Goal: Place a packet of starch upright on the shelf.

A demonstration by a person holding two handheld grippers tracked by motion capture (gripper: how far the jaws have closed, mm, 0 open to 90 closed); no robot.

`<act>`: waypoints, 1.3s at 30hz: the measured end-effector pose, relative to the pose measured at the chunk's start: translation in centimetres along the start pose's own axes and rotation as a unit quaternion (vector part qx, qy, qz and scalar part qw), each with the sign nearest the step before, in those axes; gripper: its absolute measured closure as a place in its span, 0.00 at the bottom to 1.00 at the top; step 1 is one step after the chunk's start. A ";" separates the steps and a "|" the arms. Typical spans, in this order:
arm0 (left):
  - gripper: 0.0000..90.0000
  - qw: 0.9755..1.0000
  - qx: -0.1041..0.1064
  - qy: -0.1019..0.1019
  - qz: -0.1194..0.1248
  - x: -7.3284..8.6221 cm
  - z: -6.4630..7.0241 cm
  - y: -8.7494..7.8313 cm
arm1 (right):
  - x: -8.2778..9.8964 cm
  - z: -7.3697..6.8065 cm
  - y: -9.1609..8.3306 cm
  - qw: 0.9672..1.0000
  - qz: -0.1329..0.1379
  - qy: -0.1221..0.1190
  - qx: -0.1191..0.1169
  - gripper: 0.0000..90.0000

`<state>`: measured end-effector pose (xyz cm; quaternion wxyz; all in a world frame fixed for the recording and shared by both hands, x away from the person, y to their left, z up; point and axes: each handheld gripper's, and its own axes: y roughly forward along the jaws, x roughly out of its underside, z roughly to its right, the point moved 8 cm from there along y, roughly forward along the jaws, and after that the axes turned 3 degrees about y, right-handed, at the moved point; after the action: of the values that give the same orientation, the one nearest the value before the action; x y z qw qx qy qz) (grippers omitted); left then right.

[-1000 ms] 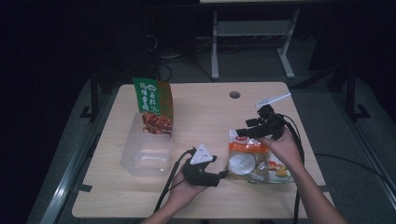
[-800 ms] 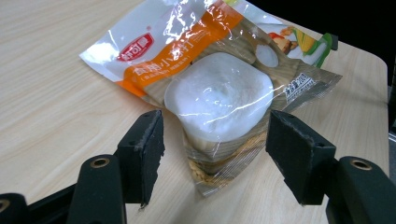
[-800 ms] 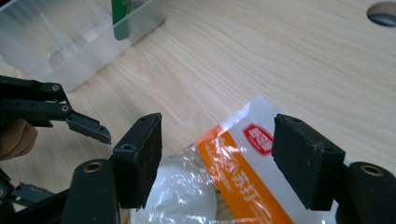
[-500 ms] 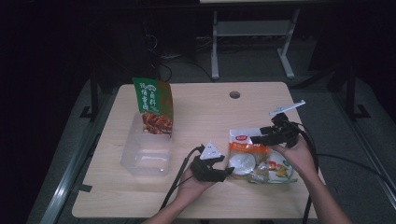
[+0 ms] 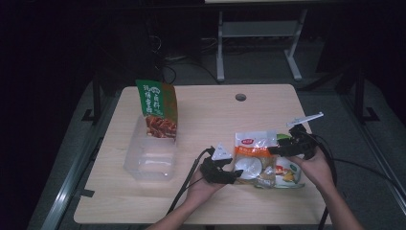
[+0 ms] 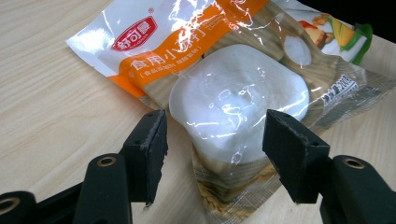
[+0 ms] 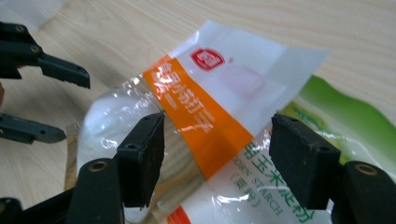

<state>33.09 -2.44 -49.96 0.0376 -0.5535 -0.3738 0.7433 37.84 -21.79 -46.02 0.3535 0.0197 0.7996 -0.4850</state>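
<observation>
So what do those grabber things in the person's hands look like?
Each hand holds a black gripper. The left gripper has a grey three-cornered plate on top and a black cable trailing back off the table edge. The right gripper carries a pale flat plate and black cables too. Up close, each has two blocky black jaws on arms with small brass-ringed holes. The forearms are bare, no sleeves.

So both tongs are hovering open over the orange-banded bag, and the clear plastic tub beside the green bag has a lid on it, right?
Not quite: the clear plastic tub has no lid; the high view shows it open-topped. The rest holds: left tongs and right tongs are open over the orange-banded bag, beside the green bag.
</observation>
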 end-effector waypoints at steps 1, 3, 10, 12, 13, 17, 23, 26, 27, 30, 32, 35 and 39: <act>0.43 1.000 0.000 -0.001 0.000 0.0 -0.1 0.1 | 0.2 0.1 0.1 1.000 -0.002 0.002 -0.001 0.39; 0.42 1.000 0.000 -0.008 -0.001 0.0 -0.1 0.3 | 0.6 0.5 0.3 1.000 -0.007 0.009 0.001 0.39; 0.43 1.000 0.004 -0.011 -0.013 0.3 -0.2 1.0 | 1.1 0.8 1.3 0.999 -0.014 0.024 -0.019 0.50; 0.43 1.000 0.007 -0.012 -0.011 0.3 -0.2 1.0 | 1.2 0.8 1.7 0.999 -0.018 0.025 -0.027 0.54; 0.44 1.000 0.009 -0.013 -0.009 0.3 -0.2 1.0 | 1.2 0.7 2.0 0.999 -0.021 0.024 -0.030 0.57; 0.45 1.000 0.018 -0.020 -0.013 0.3 -0.3 1.1 | 1.2 0.3 2.8 0.998 -0.029 0.024 -0.045 0.68; 0.43 0.999 0.022 -0.034 -0.013 0.3 -0.5 1.1 | 1.0 -0.1 3.0 0.997 -0.030 0.025 -0.064 0.93; 0.40 0.999 0.024 -0.044 -0.013 0.4 -0.6 1.1 | 0.9 -0.5 2.8 0.997 -0.025 0.016 -0.070 0.99; 0.38 0.998 0.026 -0.050 -0.014 0.5 -0.7 1.2 | 0.9 -0.7 2.7 0.997 -0.022 0.011 -0.071 0.99; 0.33 0.998 0.027 -0.053 -0.013 0.5 -0.9 1.2 | 0.7 -1.4 2.0 0.997 -0.014 -0.005 -0.082 1.00; 0.33 0.998 0.033 -0.059 -0.012 0.4 -1.0 1.1 | 0.5 -1.9 1.7 0.996 -0.007 -0.016 -0.087 1.00; 0.33 0.997 0.042 -0.070 -0.003 0.2 -1.1 0.9 | 0.2 -2.4 1.4 0.995 0.001 -0.028 -0.091 1.00; 0.32 0.994 0.057 -0.088 0.003 0.0 -1.2 0.8 | -0.4 -3.4 0.7 0.993 0.021 -0.043 -0.104 1.00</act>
<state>34.41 -2.39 -50.59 0.0341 -0.4837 -0.3310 0.8095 36.51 -18.60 -45.36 0.3975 -0.0212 0.8291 -0.3926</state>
